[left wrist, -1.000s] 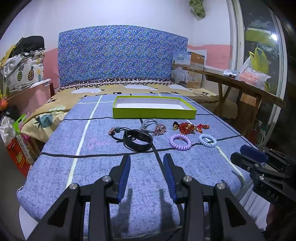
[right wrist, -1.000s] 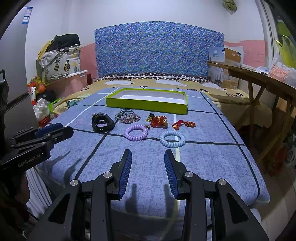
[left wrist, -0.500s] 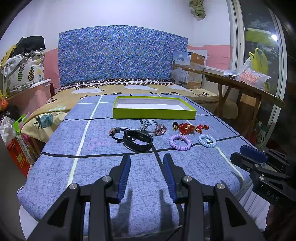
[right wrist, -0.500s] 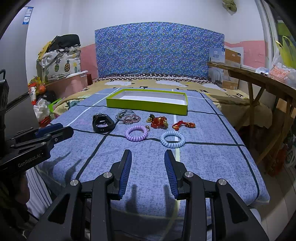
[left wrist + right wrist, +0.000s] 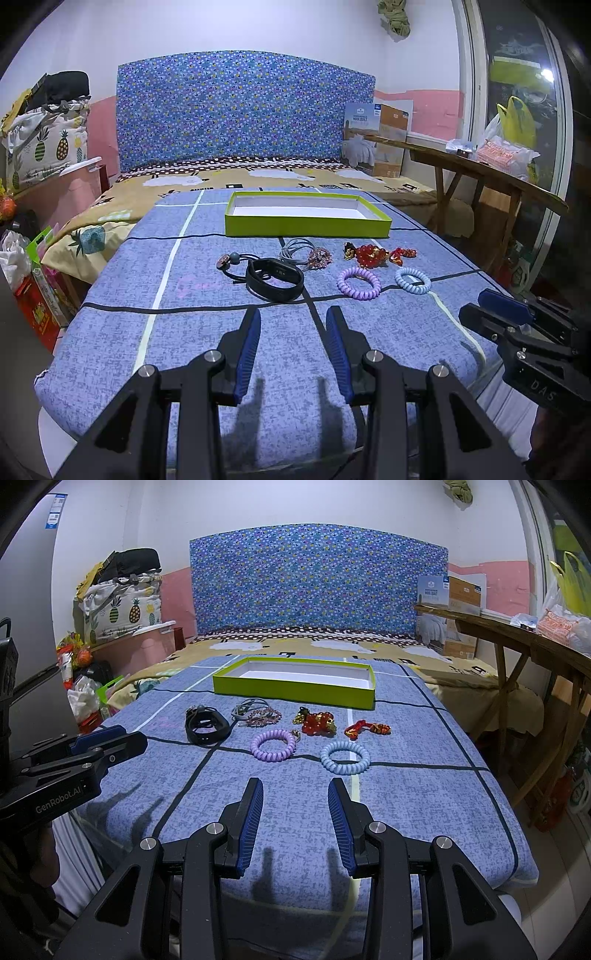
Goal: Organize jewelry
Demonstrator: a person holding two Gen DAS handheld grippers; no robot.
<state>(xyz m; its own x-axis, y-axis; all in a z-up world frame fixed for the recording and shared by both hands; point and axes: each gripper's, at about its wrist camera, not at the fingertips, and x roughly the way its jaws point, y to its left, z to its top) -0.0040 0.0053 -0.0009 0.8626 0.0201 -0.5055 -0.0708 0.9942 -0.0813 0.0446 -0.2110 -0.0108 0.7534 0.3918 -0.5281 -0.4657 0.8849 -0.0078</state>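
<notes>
Nothing has changed: left gripper (image 5: 293,345) and right gripper (image 5: 295,818) hover wide open, empty. Ahead of jaws lie black band (image 5: 274,279), purple coil (image 5: 273,745), blue coil (image 5: 345,757); green tray (image 5: 295,688) beyond, empty. Task unstarted.

Place: home bedroom | bed (image 5: 207,332) with patterned headboard (image 5: 243,114) | stuffed bags (image 5: 44,144) | wooden table (image 5: 517,635) alongside
</notes>
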